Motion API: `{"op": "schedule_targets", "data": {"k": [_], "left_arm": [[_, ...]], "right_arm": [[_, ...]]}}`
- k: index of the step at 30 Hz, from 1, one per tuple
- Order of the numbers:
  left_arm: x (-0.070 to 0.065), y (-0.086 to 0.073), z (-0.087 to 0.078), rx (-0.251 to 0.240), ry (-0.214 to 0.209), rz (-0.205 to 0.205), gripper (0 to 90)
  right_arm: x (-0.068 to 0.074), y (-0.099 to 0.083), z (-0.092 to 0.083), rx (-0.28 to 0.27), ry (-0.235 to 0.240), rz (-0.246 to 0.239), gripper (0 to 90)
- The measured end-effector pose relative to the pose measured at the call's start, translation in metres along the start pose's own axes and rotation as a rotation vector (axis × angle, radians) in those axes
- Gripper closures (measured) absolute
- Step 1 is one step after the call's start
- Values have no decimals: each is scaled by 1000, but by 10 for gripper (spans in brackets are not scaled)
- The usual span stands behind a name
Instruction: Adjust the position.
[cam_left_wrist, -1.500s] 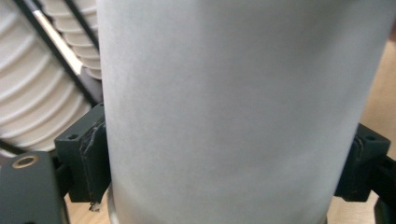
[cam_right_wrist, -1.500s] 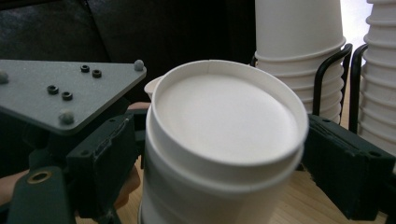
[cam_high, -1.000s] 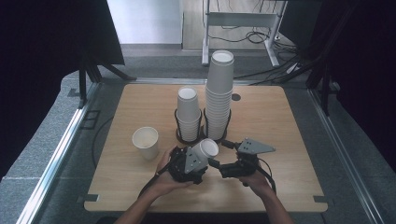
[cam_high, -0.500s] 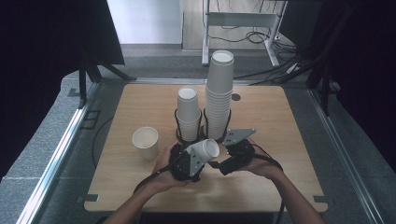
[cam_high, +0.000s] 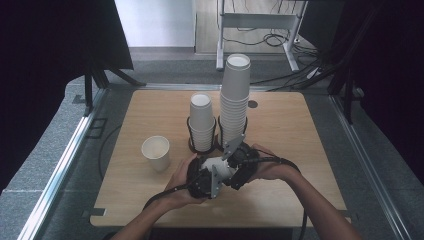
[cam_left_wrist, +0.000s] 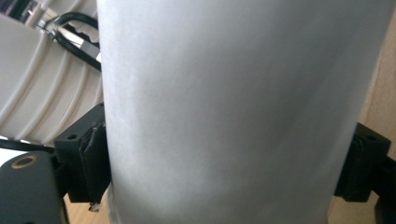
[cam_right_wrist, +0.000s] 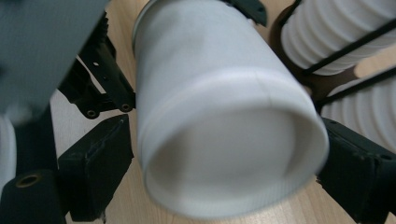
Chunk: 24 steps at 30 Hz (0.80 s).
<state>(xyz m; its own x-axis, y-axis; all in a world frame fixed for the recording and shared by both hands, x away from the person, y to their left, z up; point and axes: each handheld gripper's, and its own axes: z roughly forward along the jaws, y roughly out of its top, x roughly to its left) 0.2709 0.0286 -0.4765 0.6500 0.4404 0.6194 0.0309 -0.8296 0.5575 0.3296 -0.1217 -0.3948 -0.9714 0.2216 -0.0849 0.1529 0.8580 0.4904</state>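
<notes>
Standing on the table (cam_high: 310, 150): two cup stacks (cam_high: 202, 122), one single cup (cam_high: 156, 152).

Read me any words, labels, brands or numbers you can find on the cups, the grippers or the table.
None to read: the held paper cup, the two cup stacks, the lone cup, the left gripper, the right gripper and the table look plain.

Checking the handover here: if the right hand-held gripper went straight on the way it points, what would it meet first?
Most likely the white paper cup, whose bottom end faces the right hand-held gripper, between its open jaws. The left hand-held gripper holds that cup. Depth is hard to judge.
</notes>
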Motion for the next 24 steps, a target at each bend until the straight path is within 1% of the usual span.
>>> {"op": "schedule_targets", "data": {"k": [1,2,3,4,5,6,7,8,10,11,13,14,17,20,24], "left_arm": [[0,0,0,0,0,0,121],[-4,1,1,-2,10,19,121],[-5,2,1,-1,15,35,121],[-5,2,1,-1,15,35,121],[-6,4,0,17,24,77,121],[-9,4,0,18,34,78,121],[-9,4,0,18,34,78,121],[-10,6,1,25,38,114,121],[-13,8,0,27,60,147,120],[-13,8,0,27,60,147,121],[-14,10,0,24,67,160,121],[-16,11,-1,21,76,171,121],[-17,12,-2,11,80,170,121],[-18,12,-1,18,82,176,120],[-19,12,0,19,84,181,119]], "right_arm": [[0,0,0,0,0,0,95],[-1,2,5,25,20,-18,97],[-1,3,6,37,24,-22,100],[-1,3,6,37,24,-22,100],[-1,5,9,63,36,-33,110],[-1,5,10,67,44,-32,116],[-1,5,10,67,44,-32,116],[-1,8,12,100,55,-42,125],[-2,9,13,126,63,-58,131],[-2,9,13,126,63,-58,131],[-1,11,15,152,73,-61,135],[-2,11,17,173,88,-66,142],[-2,10,21,203,99,-69,146],[-3,8,24,219,112,-61,160],[-5,8,26,233,116,-58,183]]}}
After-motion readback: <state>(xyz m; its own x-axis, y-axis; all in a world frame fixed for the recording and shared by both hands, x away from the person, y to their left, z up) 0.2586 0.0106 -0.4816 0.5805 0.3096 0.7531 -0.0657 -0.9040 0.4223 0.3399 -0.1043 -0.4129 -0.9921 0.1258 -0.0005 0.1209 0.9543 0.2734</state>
